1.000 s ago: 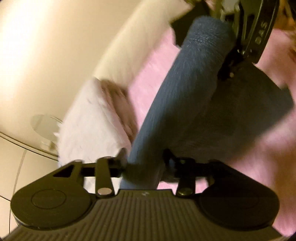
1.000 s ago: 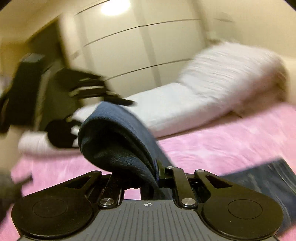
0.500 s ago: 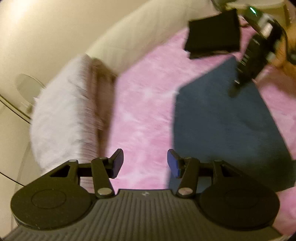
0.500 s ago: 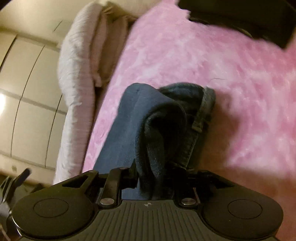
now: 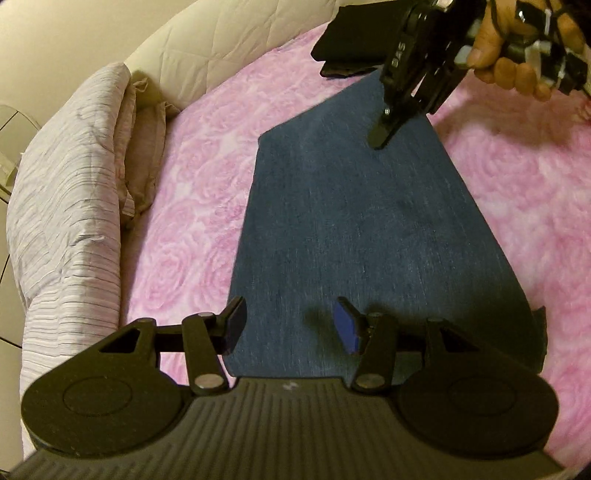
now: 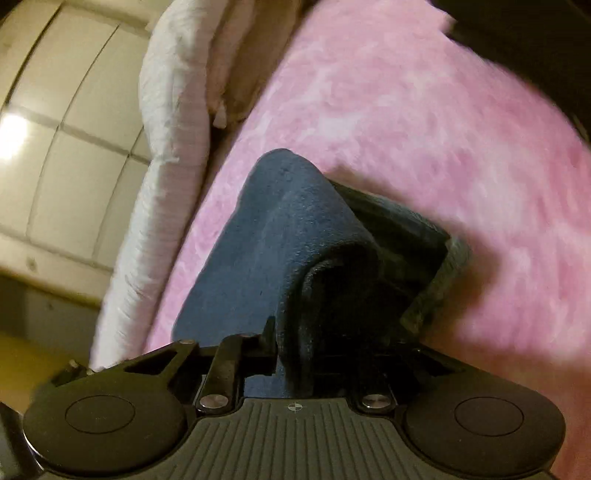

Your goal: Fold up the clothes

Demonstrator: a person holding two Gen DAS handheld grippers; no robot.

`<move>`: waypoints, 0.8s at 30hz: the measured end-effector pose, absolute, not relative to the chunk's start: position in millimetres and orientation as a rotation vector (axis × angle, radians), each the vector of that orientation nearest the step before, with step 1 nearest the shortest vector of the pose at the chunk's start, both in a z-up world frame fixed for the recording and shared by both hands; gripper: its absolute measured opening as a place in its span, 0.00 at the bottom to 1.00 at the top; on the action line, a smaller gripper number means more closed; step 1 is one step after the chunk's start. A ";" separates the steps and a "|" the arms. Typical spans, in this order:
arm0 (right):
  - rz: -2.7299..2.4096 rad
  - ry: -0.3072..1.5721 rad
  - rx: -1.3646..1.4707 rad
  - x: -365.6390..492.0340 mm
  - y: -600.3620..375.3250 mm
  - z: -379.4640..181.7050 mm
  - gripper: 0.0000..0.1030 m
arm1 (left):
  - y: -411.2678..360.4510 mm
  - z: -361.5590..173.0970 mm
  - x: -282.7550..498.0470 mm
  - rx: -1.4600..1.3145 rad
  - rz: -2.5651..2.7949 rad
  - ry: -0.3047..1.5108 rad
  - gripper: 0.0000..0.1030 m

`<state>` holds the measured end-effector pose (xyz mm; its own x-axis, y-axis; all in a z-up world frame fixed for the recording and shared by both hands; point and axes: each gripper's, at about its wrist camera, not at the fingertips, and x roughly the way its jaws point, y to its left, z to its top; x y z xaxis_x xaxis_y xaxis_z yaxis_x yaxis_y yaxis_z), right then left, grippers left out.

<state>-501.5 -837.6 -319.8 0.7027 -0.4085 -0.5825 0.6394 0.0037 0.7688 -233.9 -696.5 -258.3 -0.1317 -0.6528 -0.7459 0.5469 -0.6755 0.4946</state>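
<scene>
Folding jeans on the pink blanket

Lying flat mid-blanket, the blue jeans [image 5: 354, 229] sit beneath the left gripper [image 5: 290, 325], whose jaws stand apart and empty. Right gripper [image 6: 314, 354], jaws closing, clamps a bunched fold of the jeans near a black garment [image 5: 354, 33].

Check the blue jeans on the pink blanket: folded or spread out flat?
Folded. The blue jeans lie as one flat panel on the pink blanket, and the right wrist view shows layers stacked at the end that the right gripper pinches.
</scene>
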 end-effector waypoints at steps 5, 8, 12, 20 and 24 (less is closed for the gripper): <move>-0.919 0.065 1.397 -521.7 -811.3 -311.2 0.25 | -700.4 -264.8 -234.1 1.361 -1.883 -0.096 0.47; -1.024 0.046 1.360 -530.9 -805.1 -301.9 0.19 | -699.0 -273.3 -234.1 1.390 -1.879 -0.069 0.47; -1.081 0.119 1.330 -527.7 -817.4 -306.8 0.15 | -699.7 -295.3 -235.8 1.433 -1.876 -0.048 0.46; -1.056 0.167 1.287 -528.3 -808.1 -298.6 0.29 | -700.1 -296.0 -226.0 1.431 -1.856 -0.026 0.48; -1.021 0.199 1.297 -519.2 -776.3 -289.8 0.46 | -691.0 -280.8 -205.6 1.393 -1.825 0.007 0.54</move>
